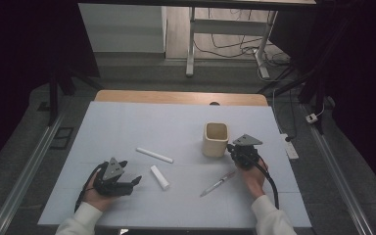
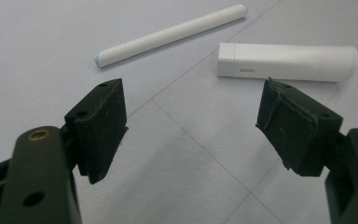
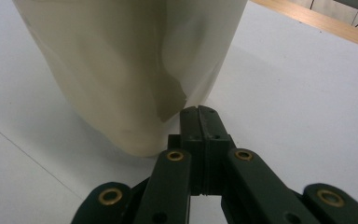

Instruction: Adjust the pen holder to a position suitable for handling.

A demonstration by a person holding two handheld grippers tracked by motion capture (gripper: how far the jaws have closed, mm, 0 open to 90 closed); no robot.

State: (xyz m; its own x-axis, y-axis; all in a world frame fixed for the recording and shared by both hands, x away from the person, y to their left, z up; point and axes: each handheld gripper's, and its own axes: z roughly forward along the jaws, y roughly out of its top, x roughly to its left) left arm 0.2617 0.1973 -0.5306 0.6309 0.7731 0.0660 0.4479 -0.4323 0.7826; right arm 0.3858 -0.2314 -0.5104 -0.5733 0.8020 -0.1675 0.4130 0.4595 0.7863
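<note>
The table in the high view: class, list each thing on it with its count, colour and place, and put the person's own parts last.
Table: one, white top with a wooden far edge.
Cup: one, cream, square, right of centre.
Thin stick: one, white, centre-left, lying flat.
Short tube: one, white, just nearer than the stick.
Pen: one, clear and silvery, near right, lying slantwise.
Left claw: one, black, jaws open, pointing toward the tube.
Right claw: one, black, jaws shut, tip at the cup's base.
Hands: two, white sleeves, near edge.
</note>
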